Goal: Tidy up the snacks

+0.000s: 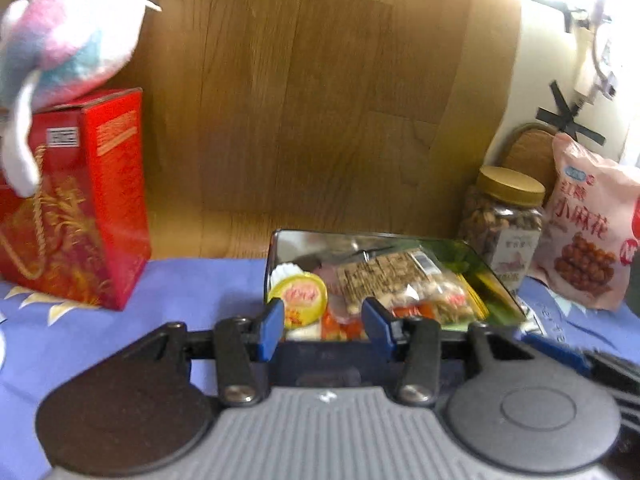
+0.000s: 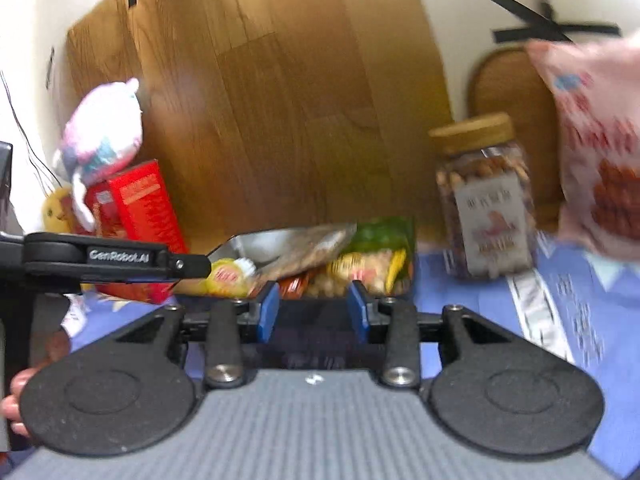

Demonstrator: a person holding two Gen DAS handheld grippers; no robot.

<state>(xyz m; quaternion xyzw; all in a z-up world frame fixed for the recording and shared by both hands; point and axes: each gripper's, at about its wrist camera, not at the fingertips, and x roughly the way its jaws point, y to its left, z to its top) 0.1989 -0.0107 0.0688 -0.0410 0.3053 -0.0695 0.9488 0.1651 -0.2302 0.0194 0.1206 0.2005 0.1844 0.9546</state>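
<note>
My left gripper (image 1: 324, 326) is spread, nothing between its pads, held just in front of the metal tin (image 1: 280, 248) of snacks on the blue cloth (image 1: 192, 292). My right gripper (image 2: 314, 310) is likewise spread and unloaded, facing the same tin. Nut jar (image 2: 486, 200) and pink bag (image 2: 600, 152) stand to the right.

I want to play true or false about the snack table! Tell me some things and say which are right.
1. The tin has snacks in it. True.
2. The nut jar has a blue lid. False: its lid is gold.
3. A plush toy sits on the red box. True.
4. The pink snack bag lies inside the tin. False: it stands right of the jar.
5. The left tongs hold a cookie. False: they are open, holding nothing.
</note>
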